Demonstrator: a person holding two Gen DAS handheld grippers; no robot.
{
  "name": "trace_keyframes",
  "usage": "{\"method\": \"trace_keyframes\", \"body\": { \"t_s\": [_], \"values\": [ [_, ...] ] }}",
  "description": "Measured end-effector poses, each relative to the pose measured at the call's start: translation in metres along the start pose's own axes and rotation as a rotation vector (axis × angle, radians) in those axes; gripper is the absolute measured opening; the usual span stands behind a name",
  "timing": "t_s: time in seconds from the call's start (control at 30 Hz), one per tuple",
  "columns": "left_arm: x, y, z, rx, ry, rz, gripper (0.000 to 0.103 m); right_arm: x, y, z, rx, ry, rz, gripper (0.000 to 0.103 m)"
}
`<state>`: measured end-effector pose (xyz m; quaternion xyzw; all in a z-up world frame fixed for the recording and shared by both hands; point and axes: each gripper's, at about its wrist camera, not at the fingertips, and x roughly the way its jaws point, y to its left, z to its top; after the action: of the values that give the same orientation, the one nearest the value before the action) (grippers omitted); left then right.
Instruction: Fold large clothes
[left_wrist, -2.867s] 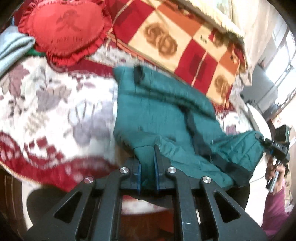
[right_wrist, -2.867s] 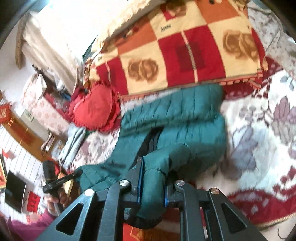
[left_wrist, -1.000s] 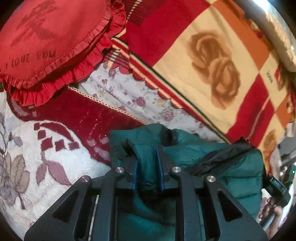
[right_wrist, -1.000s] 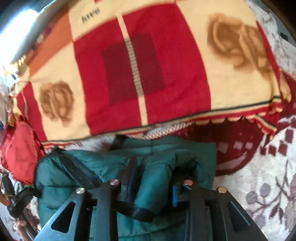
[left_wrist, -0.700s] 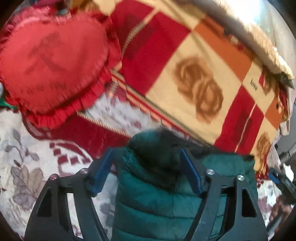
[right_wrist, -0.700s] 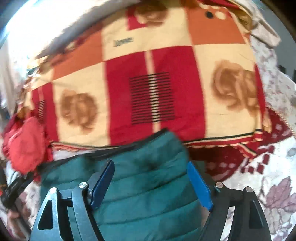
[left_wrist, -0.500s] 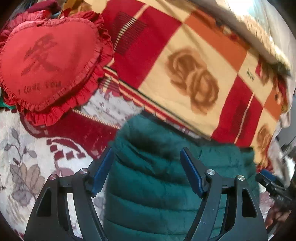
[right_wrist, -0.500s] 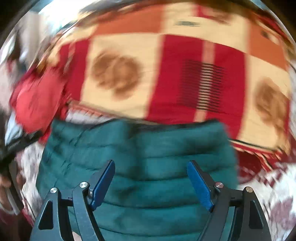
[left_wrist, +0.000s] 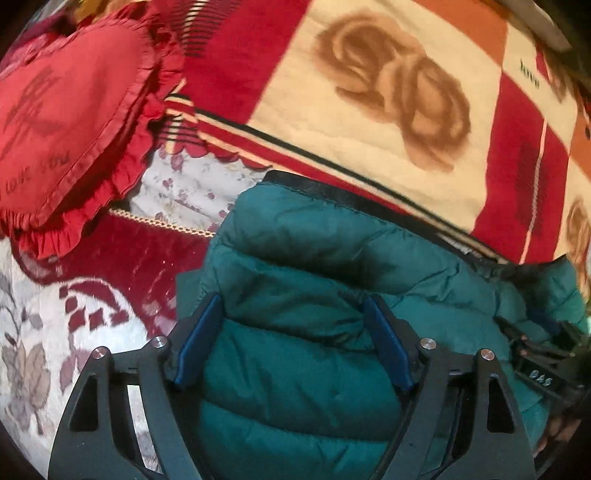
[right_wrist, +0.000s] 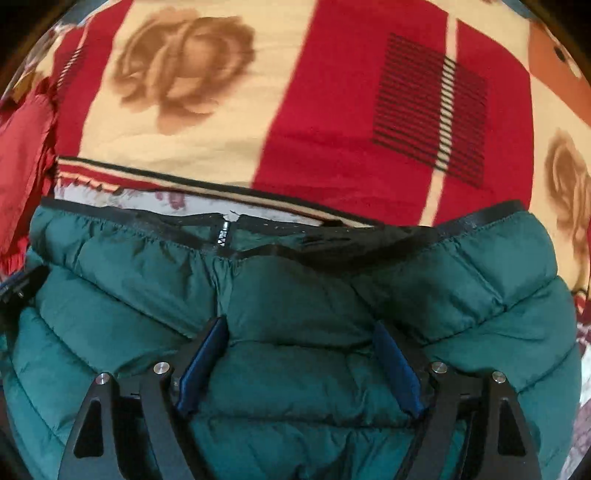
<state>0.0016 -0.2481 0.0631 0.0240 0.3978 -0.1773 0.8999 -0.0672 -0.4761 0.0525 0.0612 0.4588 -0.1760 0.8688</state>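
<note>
Lettering "love" (left_wrist: 529, 78) marks the blanket (left_wrist: 369, 122); the left hand-held gripper (left_wrist: 291, 314) widens, the right (right_wrist: 301, 336) gapes, over the jacket (left_wrist: 314, 266).

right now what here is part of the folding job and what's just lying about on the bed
Part of the job:
- green puffer jacket
- left gripper, jaws opening, jacket under it
- right gripper, jaws apart over the jacket

Just lying about:
- red heart cushion
- checked rose blanket
- flowered bedspread
</note>
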Motion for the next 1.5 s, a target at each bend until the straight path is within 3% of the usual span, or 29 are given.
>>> {"method": "trace_keyframes", "body": {
  "t_s": [0.13, 0.23, 0.37, 0.5, 0.6, 0.83, 0.97, 1.1, 1.23, 1.37, 1.5],
  "values": [
    [-0.006, 0.002, 0.003, 0.005, 0.016, 0.0, 0.081, -0.018, -0.01, 0.003, 0.034, 0.006, 0.067, 0.079],
    [-0.023, 0.011, 0.004, -0.02, 0.007, -0.017, 0.081, -0.059, -0.033, -0.001, 0.091, -0.088, 0.139, 0.079],
    [-0.032, 0.015, 0.007, -0.019, -0.003, -0.013, 0.081, -0.085, -0.064, -0.002, 0.084, -0.183, 0.015, 0.079],
    [-0.017, 0.021, 0.002, -0.036, 0.04, 0.016, 0.081, -0.064, -0.098, -0.001, 0.161, -0.152, -0.091, 0.079],
    [-0.013, 0.024, -0.005, -0.048, 0.02, 0.007, 0.081, -0.038, -0.111, -0.009, 0.2, -0.082, -0.092, 0.079],
    [-0.002, 0.041, -0.01, -0.132, 0.02, -0.016, 0.087, 0.009, -0.101, 0.004, 0.156, 0.006, -0.075, 0.082],
    [-0.005, 0.04, -0.01, -0.115, 0.012, -0.011, 0.087, -0.003, -0.107, 0.009, 0.169, 0.014, -0.067, 0.082],
    [-0.005, 0.041, -0.014, -0.117, 0.004, -0.01, 0.087, -0.064, -0.116, -0.005, 0.197, -0.084, -0.003, 0.082],
    [-0.006, 0.041, -0.016, -0.117, 0.002, -0.007, 0.087, -0.092, -0.112, -0.025, 0.154, -0.094, 0.014, 0.082],
    [-0.006, 0.041, -0.017, -0.119, -0.007, -0.006, 0.087, -0.076, -0.107, -0.044, 0.107, -0.067, -0.042, 0.082],
    [-0.006, 0.041, -0.018, -0.119, -0.013, -0.005, 0.087, -0.049, -0.11, -0.054, 0.16, -0.039, -0.034, 0.088]
  ]
}}
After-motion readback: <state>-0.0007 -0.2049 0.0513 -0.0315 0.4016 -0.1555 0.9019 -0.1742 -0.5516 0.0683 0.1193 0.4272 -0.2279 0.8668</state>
